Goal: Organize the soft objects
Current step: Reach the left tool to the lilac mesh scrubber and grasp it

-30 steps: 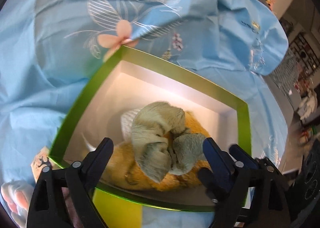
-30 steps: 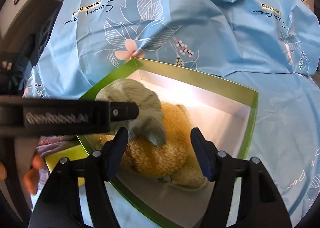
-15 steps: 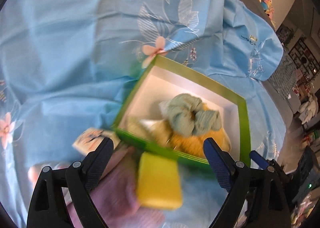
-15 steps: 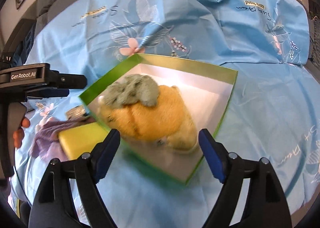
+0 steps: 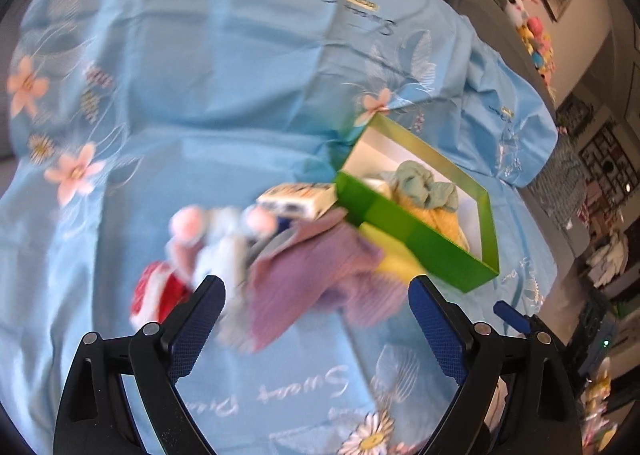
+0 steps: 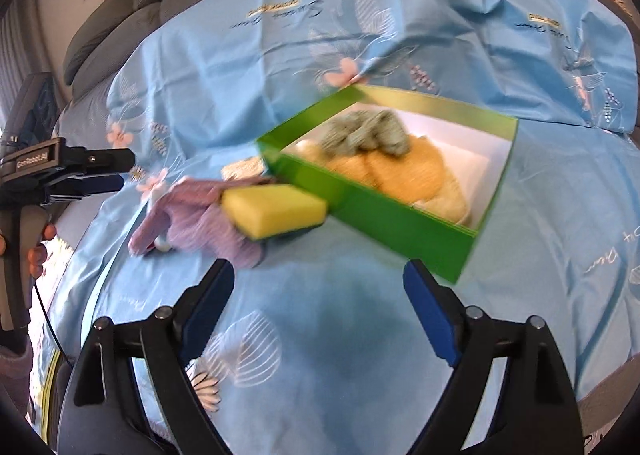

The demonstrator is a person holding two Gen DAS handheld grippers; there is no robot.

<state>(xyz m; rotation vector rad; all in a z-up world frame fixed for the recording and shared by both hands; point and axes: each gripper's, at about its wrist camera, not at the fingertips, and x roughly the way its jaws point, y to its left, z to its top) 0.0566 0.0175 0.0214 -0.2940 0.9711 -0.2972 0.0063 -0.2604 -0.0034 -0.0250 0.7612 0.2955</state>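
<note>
1. right hand-held gripper (image 6: 318, 295), at 6 o'clock in the right wrist view: released, its jaws opening, with nothing between them but the blue floral sheet (image 6: 320, 355). a second ago it hung over the green box; it has since drawn back.
2. left hand-held gripper (image 5: 316, 307), at 6 o'clock in the left wrist view: released and empty. it too has pulled away from the box, and it now looks onto the pile of loose things.
3. purple cloth (image 6: 192, 215), at 9 o'clock of the box, lying flat on the sheet and not yet stored.
4. yellow sponge (image 6: 276, 209), resting partly on the cloth and touching the near wall of the box; not yet stored.
5. blurred soft toys, pink, white and red (image 5: 192, 251), with a small printed carton (image 5: 298, 199), beyond the left jaws at 11 to 12 o'clock; their outlines are too smeared to name.
6. green box (image 6: 384, 211), at 1 o'clock in both views: it holds the orange plush (image 6: 404, 175) with the grey-green scrunched cloth (image 6: 366, 133) on top of it.
7. reading: one deposit appears complete; both tools are free, and the cloth or sponge is probably the next pick.
</note>
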